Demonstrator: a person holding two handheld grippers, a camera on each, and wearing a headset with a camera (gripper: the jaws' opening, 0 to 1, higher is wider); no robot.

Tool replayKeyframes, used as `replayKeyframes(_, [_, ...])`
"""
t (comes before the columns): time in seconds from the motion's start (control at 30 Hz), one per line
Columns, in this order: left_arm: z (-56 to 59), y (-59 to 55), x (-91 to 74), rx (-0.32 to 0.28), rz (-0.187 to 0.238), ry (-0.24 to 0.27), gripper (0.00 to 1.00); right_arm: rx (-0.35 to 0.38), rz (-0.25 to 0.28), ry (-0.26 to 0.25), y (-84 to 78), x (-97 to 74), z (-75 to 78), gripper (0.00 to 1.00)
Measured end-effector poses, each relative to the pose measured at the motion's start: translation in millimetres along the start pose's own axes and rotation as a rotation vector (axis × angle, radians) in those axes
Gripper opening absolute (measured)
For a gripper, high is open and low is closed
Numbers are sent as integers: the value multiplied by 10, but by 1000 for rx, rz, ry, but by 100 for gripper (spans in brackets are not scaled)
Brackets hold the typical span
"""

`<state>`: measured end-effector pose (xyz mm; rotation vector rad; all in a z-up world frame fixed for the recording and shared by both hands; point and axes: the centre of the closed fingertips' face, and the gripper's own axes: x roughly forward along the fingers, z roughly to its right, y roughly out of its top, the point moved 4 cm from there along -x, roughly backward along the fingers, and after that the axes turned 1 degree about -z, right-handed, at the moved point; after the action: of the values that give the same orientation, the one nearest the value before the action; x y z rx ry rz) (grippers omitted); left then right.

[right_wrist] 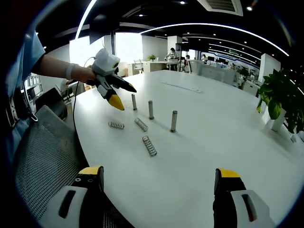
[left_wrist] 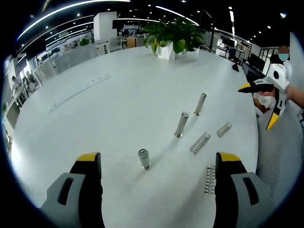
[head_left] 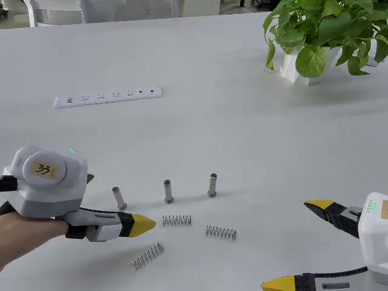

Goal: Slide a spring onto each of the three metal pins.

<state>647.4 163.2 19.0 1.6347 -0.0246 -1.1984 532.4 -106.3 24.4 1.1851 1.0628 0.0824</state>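
The left gripper is released: its two yellow-tipped jaws stand wide apart and grasp nothing. In the head view it is at the left, low over the table, held by a hand, with its yellow tip pointing toward the springs. The right gripper is at the lower right of the head view. It is also released, with jaws spread wide and nothing in them, and it is well apart from the pins and the springs.

The three metal pins stand upright in a row on the white table: the left pin, the middle pin and the right pin. The left pin is the nearest to the left gripper (in the left gripper view it stands between the jaws, touching neither of them).

The three springs lie flat on the table, nearer to the person than the pins and apart from them. The first spring lies in front of the middle pin, near the yellow tip of the left gripper. The second spring lies to the right of it, in front of the right pin. The third spring lies slanted and is the closest to the person.

Farther back on the table lies a white power strip. At the far right stands a green plant in a white pot.
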Motion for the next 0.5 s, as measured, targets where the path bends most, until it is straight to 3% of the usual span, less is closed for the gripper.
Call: replayKeyframes(0.5, [57,-143,-117,-36,7,-7,99,-21,-9,9,25,11,13,98])
